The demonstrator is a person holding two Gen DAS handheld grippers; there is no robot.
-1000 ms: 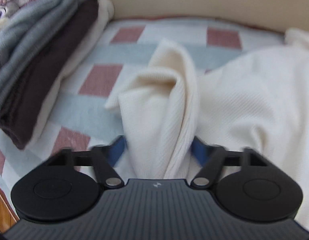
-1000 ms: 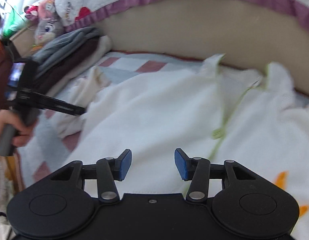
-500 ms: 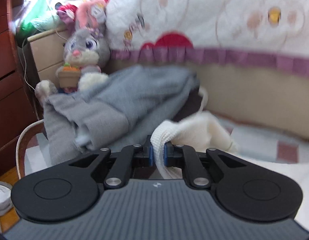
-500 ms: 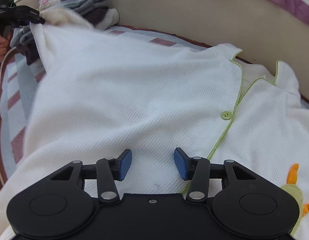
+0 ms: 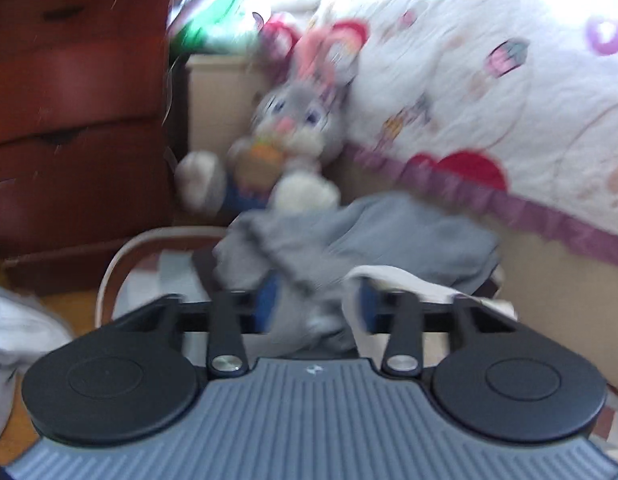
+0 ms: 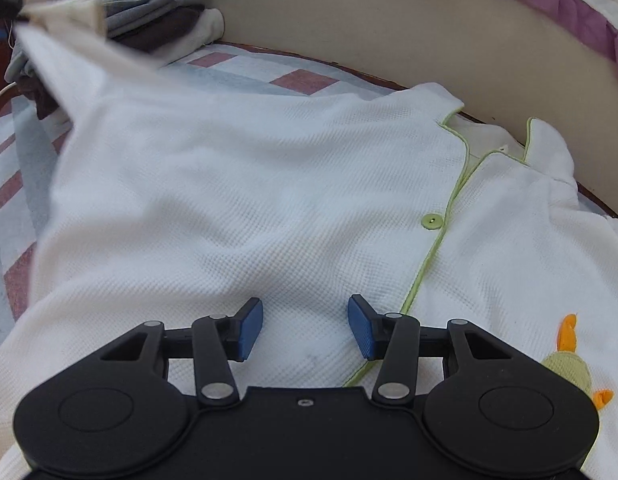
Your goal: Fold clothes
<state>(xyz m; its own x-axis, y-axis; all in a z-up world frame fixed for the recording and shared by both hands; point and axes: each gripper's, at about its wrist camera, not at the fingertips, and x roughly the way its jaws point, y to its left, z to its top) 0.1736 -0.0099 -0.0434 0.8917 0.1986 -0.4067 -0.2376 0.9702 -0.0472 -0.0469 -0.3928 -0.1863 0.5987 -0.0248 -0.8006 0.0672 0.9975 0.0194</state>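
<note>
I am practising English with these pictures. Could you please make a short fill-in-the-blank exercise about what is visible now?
1. The button on the white shirt is ____ in colour.
2. The stuffed toy near the wooden drawers is a ____.
3. The folded pile at the far end of the bed has a ____ garment on top.
4. Between its blue pads, the right gripper holds ____.

Missing words: green; rabbit; grey; nothing
</note>
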